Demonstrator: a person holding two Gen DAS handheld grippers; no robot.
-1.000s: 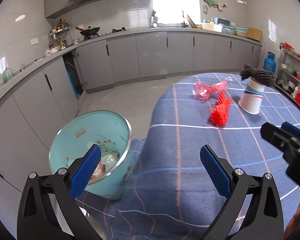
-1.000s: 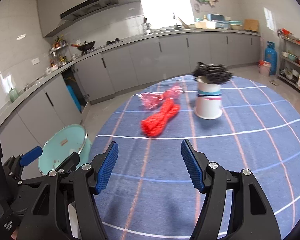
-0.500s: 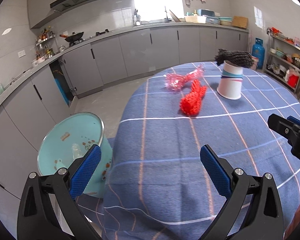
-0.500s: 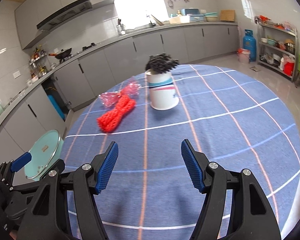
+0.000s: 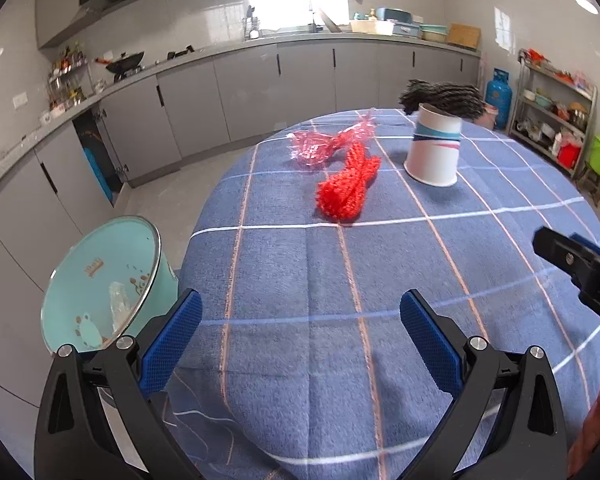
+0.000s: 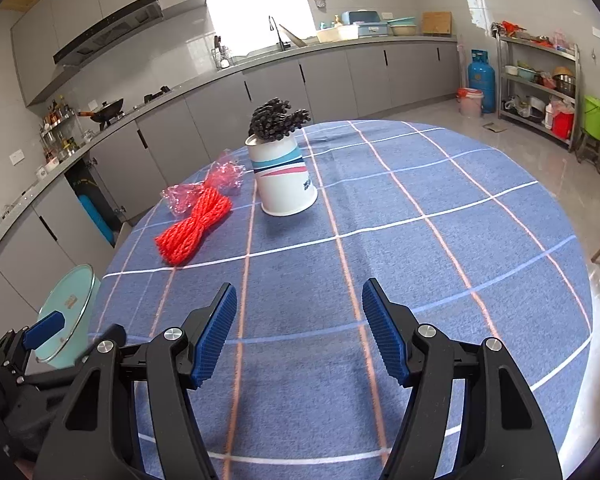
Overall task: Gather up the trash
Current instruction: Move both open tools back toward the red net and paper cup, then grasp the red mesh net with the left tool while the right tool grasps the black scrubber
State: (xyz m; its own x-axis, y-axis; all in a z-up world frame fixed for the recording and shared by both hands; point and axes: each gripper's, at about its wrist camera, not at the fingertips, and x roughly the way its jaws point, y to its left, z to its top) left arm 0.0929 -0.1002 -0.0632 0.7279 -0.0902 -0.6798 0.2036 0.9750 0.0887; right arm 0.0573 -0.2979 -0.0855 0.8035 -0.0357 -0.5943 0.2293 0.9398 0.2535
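A red mesh net [image 5: 348, 188] [image 6: 194, 228] lies on the round table's blue checked cloth [image 5: 380, 300] [image 6: 420, 240]. A crumpled pink plastic wrapper [image 5: 328, 142] [image 6: 204, 188] lies just behind it. To their right stands an upturned white paper cup [image 5: 434, 148] [image 6: 284, 180] with a dark mesh bundle [image 5: 444, 96] [image 6: 278, 118] on top. A pale teal trash bin [image 5: 104, 292] [image 6: 66, 312] stands on the floor left of the table. My left gripper [image 5: 296, 320] is open over the near table edge. My right gripper [image 6: 298, 324] is open and empty above the cloth.
Grey kitchen cabinets and a counter run along the back and left walls. A blue gas cylinder [image 6: 482, 80] and a metal shelf rack [image 6: 540, 80] stand at the right. The right gripper's tip [image 5: 580, 264] shows at the right edge of the left wrist view.
Both grippers have swung rightward from the bin toward the table; the trash bin has slid to the left edge of both views and the net, wrapper and cup look closer. Jaws unchanged.
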